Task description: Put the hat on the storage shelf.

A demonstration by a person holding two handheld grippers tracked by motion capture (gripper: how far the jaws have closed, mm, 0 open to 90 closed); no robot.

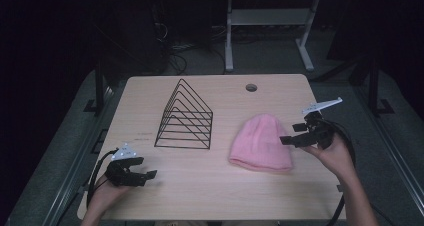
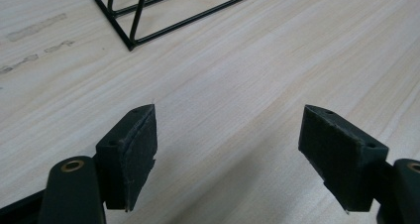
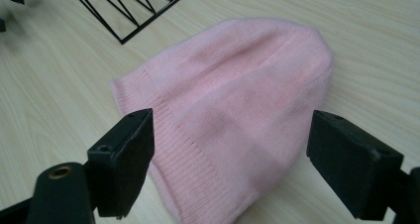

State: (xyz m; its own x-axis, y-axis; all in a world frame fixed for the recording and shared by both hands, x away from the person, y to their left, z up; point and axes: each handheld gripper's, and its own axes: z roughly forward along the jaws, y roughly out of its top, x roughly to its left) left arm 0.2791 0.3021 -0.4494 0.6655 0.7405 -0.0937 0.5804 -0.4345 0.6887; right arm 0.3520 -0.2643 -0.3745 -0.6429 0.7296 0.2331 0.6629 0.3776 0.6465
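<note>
On wooden table, right tool gapes wide beside pink beanie, left tool open, empty.

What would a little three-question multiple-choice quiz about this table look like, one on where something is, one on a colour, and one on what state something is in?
1. Where does the black wire rack stand relative to the hat in the high view?
A. To its left
B. To its right
C. On top of it

2. What colour is the hat?
A. Green
B. Pink
C. White

3. How do the jaws of the right gripper stand?
A. Shut on the hat
B. Shut on nothing
C. Open, with the hat ahead between them

Answers:
1. A, the rack stands on the table left of the hat, apart from it.
2. B, the knitted hat is plainly pink in the high view and the right gripper view.
3. C, the right gripper view shows a wide gap between the two jaws, neither one clamping the hat.
</note>
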